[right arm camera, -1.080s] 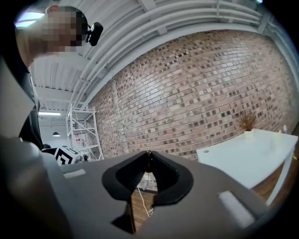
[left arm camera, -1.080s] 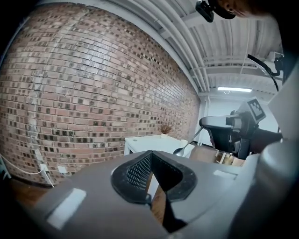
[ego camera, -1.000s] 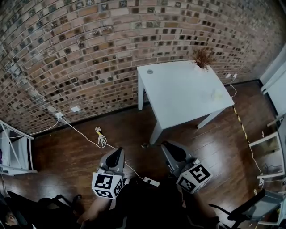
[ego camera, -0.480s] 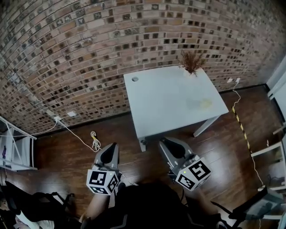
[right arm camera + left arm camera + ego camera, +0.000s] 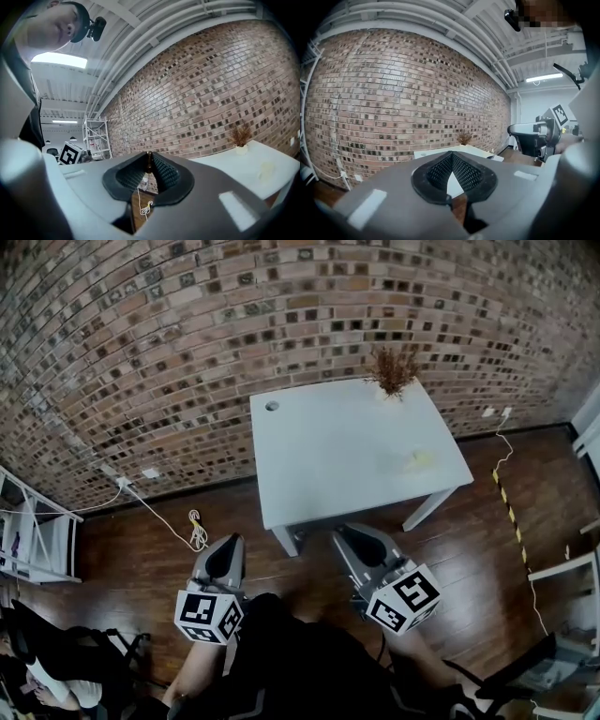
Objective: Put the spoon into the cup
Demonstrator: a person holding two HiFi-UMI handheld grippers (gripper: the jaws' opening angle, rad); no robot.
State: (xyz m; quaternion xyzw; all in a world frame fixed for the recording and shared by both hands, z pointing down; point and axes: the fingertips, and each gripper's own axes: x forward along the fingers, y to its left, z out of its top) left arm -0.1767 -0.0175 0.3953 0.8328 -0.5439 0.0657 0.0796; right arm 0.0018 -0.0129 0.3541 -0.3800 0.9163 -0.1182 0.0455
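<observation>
While both my hands hover over the wooden floor (image 5: 469, 563), just short of the counter's near edge, my left fingers (image 5: 437, 171) are pressed together at the tips with nothing between them. My right fingers (image 5: 167, 174) pinch a thin brown spoon (image 5: 149, 159), and only its end shows above their tips. The pale cup (image 5: 420, 459) stands on the white counter (image 5: 328, 446) towards its right side, well apart from my fingers. A dried plant (image 5: 394, 371) sits at the far corner beyond it.

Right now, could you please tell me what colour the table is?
The table is white, clearest in the head view.
</observation>
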